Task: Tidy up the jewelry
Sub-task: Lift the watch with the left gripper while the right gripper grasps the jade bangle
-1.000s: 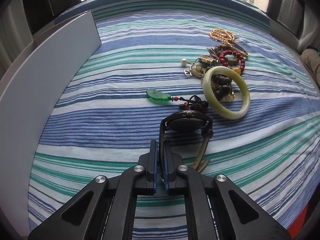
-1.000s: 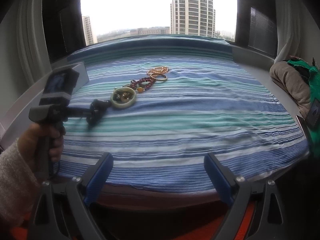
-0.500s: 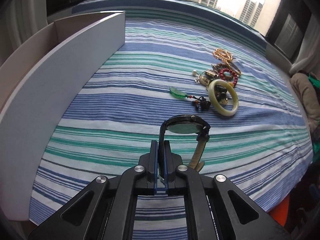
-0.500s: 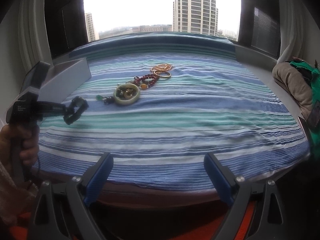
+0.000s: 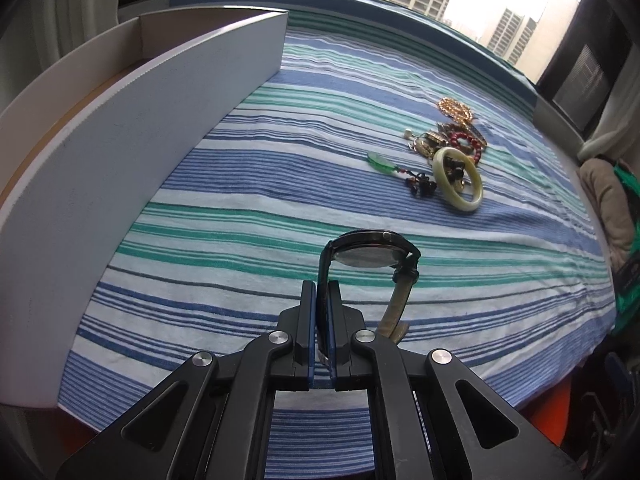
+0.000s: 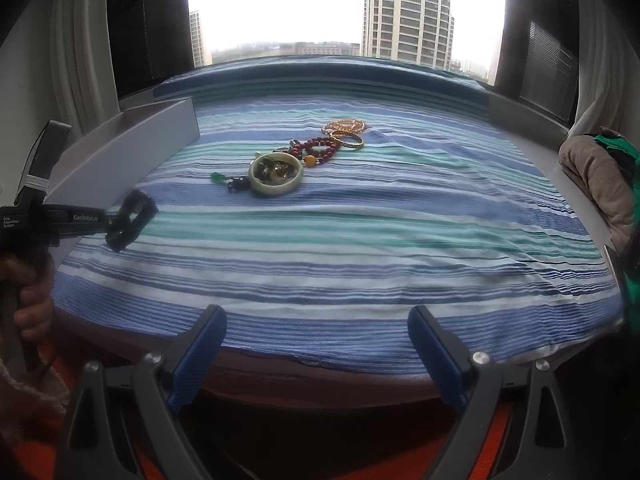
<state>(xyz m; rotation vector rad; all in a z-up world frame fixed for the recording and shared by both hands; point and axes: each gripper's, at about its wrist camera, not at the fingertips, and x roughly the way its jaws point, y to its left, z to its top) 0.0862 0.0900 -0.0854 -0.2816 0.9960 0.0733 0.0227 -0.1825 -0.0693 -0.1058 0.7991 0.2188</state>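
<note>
My left gripper is shut on the strap of a black wristwatch and holds it above the striped cloth; the watch also shows in the right wrist view. A pile of jewelry lies farther off: a pale jade bangle, a green pendant on a dark cord, red beads and gold chains. A long white box stands at the left. My right gripper is open and empty at the near table edge.
The blue, green and white striped cloth covers the table. A beige and green bundle of fabric lies at the right edge. A window with tall buildings is behind the table.
My left gripper has lifted the watch and drawn it back and left, away from the jewelry pile, toward the white box. The right gripper has hardly moved.
</note>
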